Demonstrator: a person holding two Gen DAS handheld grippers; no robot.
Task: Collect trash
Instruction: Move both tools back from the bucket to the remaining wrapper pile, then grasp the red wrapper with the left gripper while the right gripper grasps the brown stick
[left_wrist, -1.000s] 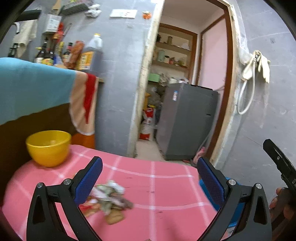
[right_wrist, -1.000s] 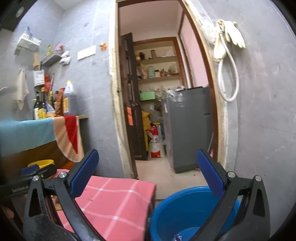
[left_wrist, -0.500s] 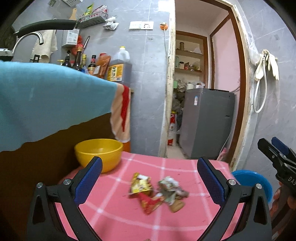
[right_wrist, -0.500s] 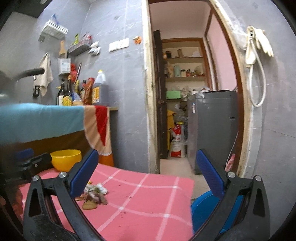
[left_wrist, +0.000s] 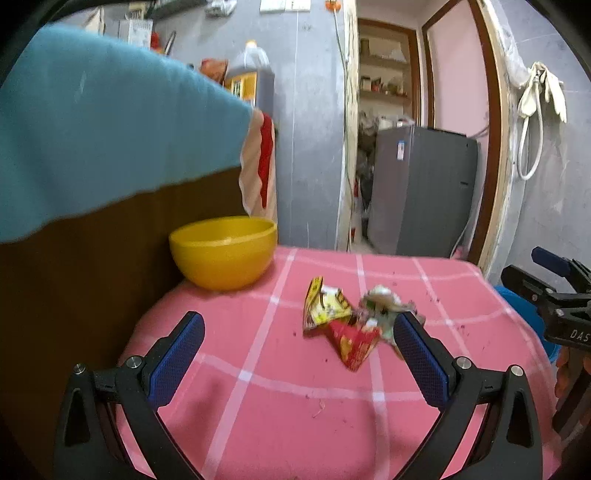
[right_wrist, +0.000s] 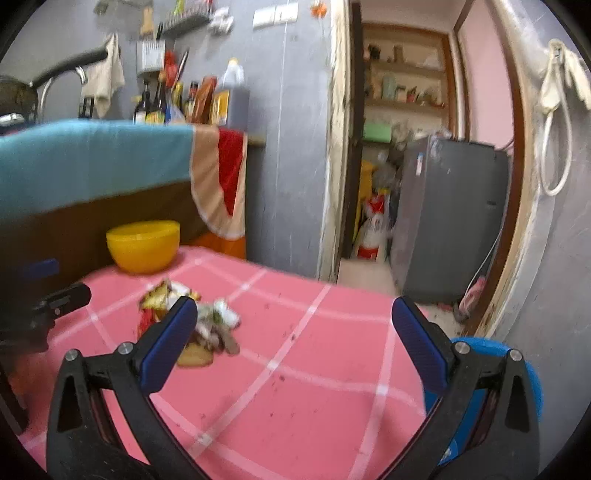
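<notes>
A small pile of trash (left_wrist: 351, 321), yellow and red wrappers with crumpled paper, lies on the pink checked tablecloth (left_wrist: 280, 406); it also shows in the right wrist view (right_wrist: 201, 325). My left gripper (left_wrist: 299, 358) is open and empty just in front of the pile. My right gripper (right_wrist: 295, 350) is open and empty to the right of the pile, and appears at the edge of the left wrist view (left_wrist: 554, 288). A blue bin (right_wrist: 517, 376) stands on the floor beside the table's right edge.
A yellow bowl (left_wrist: 223, 251) sits at the table's back left against a brown counter draped with a teal towel (left_wrist: 110, 140). Bottles (right_wrist: 177, 99) stand on the counter. A doorway behind leads to a grey appliance (left_wrist: 421, 192).
Both grippers have swung left and moved toward the table, so the trash pile now sits closer and more central. Both stay open and empty.
</notes>
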